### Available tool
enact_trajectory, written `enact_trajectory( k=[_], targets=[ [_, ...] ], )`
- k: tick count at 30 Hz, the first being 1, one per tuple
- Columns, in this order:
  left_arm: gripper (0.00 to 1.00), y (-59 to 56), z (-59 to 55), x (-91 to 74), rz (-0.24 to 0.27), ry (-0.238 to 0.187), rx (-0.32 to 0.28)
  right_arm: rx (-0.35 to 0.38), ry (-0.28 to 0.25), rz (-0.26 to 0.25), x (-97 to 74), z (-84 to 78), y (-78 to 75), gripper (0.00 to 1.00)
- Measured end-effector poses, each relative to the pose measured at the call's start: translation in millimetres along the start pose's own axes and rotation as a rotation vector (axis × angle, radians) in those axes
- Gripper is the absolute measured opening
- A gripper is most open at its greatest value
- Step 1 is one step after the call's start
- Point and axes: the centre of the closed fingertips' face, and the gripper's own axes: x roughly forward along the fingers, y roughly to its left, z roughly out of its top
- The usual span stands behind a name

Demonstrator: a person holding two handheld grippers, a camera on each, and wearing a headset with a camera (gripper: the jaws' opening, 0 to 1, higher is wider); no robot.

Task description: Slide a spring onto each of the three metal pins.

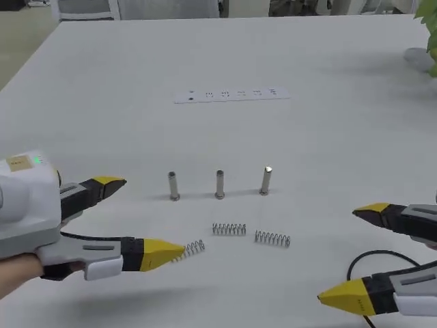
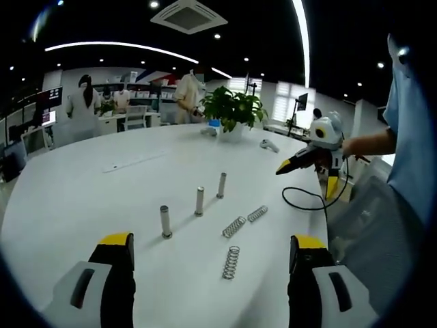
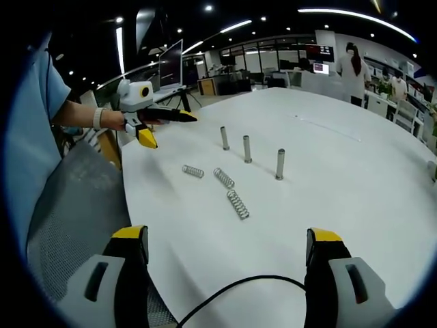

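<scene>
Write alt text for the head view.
Three metal pins stand upright in a row on a white table, with three springs lying loose in front of them. The open left gripper is beside the leftmost spring; the open right gripper is at lower right.

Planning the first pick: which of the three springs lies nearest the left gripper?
The leftmost spring in the head view, lying slanted just off the lower yellow tip of the left gripper. The middle spring and right spring lie farther away.
</scene>
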Motion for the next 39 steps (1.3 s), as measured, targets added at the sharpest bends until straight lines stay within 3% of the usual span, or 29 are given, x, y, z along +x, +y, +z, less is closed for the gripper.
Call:
enact_trajectory(
  k=[6,16,22,39],
  targets=[
    [0.9,-4.5,-3.0,-5.9,-0.004,-0.017,-0.006,-0.002,-0.004,0.002,1.4,2.9,1.7,0.95],
    [0.88,-19.0,-19.0,-3.8,-0.047,0.025,0.031,-0.018,0.014,0.009,2.5,4.5,2.1,0.95],
    [0.84,-22.9,-30.7,-0.1,-0.061,0.042,0.021,-0.019,0.022,0.012,2.7,4.1,1.7,0.95],
    [0.56,-21.9,-49.0,12.3,-0.064,0.073,0.044,-0.013,0.028,0.017,4.8,2.2,1.8,0.95]
  ],
)
